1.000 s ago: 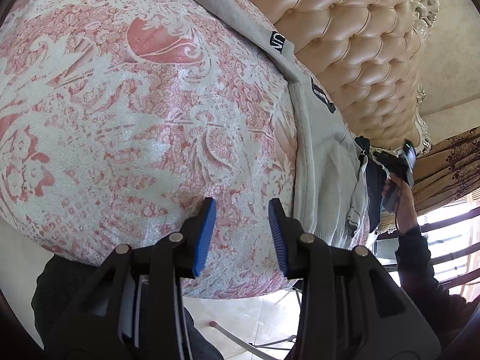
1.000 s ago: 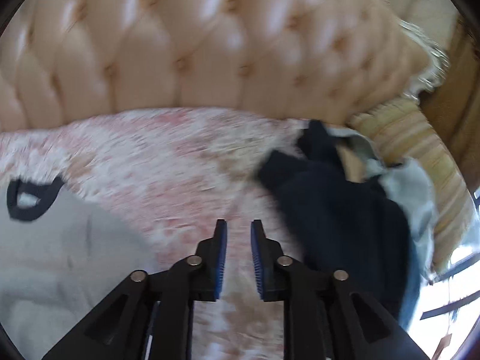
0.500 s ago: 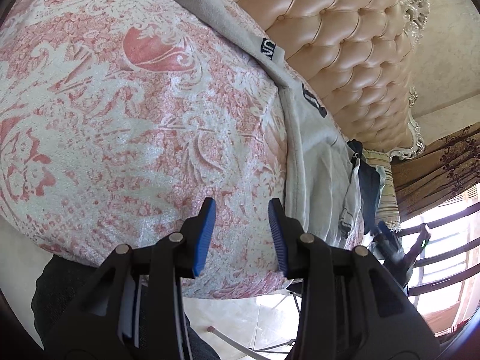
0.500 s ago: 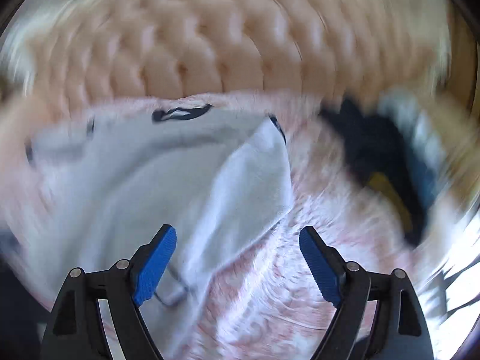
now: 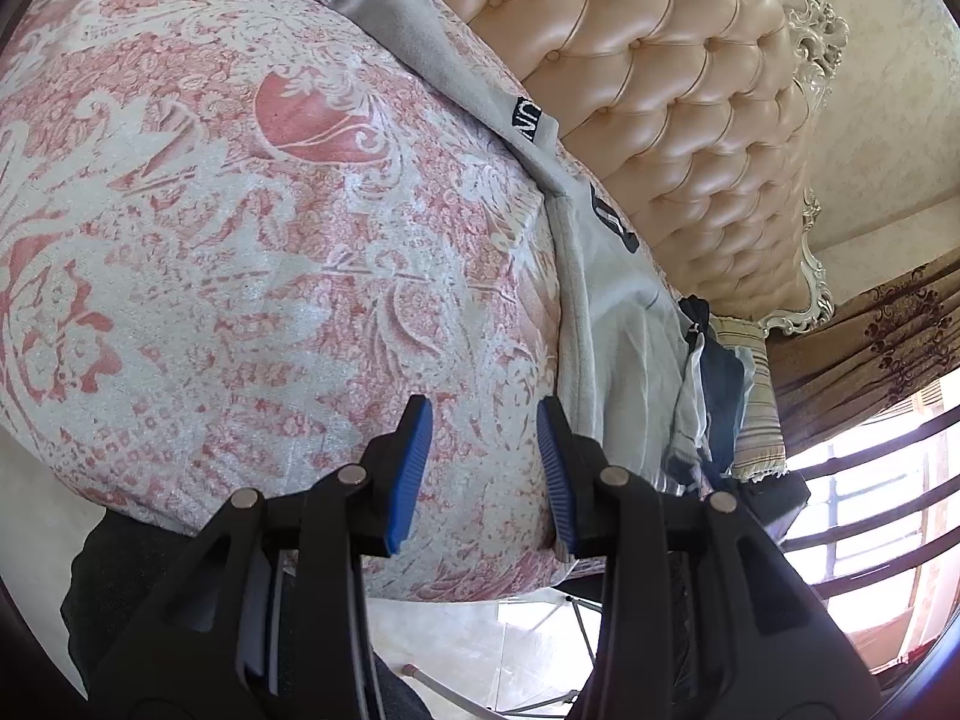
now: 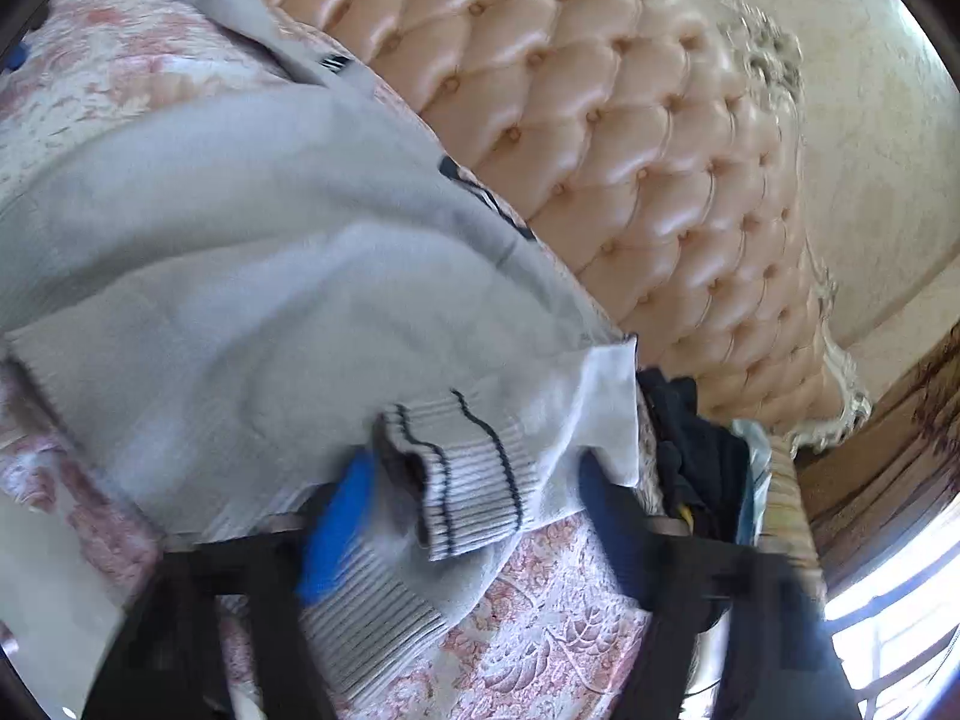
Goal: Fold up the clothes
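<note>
The grey sweater (image 6: pixel 252 252) lay spread across the bed (image 5: pixel 240 252), along the tufted headboard (image 6: pixel 630 138), with a ribbed, dark-striped cuff (image 6: pixel 474 480) doubled over its near edge. A second before, the right hand-held gripper (image 6: pixel 480 516) had been nearly closed and pointed at the dark pile of clothes (image 6: pixel 690 450) by the striped pillow (image 5: pixel 750 408). By this moment it had swung across to the sweater and opened wide, its fingers straddling the cuff without clamping it. That suggested the sleeve was the part about to be taken, probably to draw it in over the body. The left hand-held gripper (image 5: pixel 483 468) had barely shifted: it hovered with its fingers apart over the bed's patterned cover, just beside the sweater's hem (image 5: pixel 576 324), holding nothing.
</note>
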Available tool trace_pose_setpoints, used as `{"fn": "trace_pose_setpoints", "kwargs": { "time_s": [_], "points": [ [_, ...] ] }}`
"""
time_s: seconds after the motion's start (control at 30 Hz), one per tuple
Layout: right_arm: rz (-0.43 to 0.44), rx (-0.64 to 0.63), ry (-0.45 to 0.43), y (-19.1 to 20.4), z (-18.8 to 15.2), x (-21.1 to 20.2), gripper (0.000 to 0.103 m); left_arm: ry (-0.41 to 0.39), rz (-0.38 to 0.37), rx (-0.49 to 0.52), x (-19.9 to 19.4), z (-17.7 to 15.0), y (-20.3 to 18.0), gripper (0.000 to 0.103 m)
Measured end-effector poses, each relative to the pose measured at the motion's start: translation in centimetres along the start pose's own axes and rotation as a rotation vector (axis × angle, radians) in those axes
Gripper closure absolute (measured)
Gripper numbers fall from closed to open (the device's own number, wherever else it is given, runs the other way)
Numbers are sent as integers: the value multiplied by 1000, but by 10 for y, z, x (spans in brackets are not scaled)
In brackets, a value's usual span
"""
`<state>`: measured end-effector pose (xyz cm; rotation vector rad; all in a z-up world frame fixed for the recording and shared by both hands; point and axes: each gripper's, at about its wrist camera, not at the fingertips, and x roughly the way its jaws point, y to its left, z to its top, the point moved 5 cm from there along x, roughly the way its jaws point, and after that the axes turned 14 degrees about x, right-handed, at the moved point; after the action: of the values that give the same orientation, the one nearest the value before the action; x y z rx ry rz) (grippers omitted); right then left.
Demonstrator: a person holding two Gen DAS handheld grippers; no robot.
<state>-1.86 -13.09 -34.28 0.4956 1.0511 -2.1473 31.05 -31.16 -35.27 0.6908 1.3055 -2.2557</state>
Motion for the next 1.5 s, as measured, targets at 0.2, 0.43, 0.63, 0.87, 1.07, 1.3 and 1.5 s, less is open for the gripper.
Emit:
{"fn": "trace_pose_setpoints", "kwargs": {
  "time_s": [0.2, 0.43, 0.63, 0.87, 1.07, 1.3, 1.5],
  "points": [
    [-45, 245, 4, -88, 5, 2, 99, 15, 13, 4, 3, 1, 0, 63],
    [-256, 587, 85, -257, -26, 18, 101, 32, 29, 19, 6, -1, -1, 63],
    [-255, 663, 313, -297, -81, 74, 76, 67, 59, 68, 11, -3, -8, 63],
    [89, 852, 318, -278, -89, 29, 22, 161, -152, -58, 26, -35, -42, 63],
    [745, 1094, 513, -178, -92, 9, 22, 167, -388, -458, 58, -104, -60, 63],
    [1089, 1192, 666, -114, -95, -2, 22, 135, -272, -482, 65, -102, -56, 61],
    [891, 986, 631, -109, -95, -3, 22, 134, -206, -480, 75, -97, -53, 61]
  ]
}}
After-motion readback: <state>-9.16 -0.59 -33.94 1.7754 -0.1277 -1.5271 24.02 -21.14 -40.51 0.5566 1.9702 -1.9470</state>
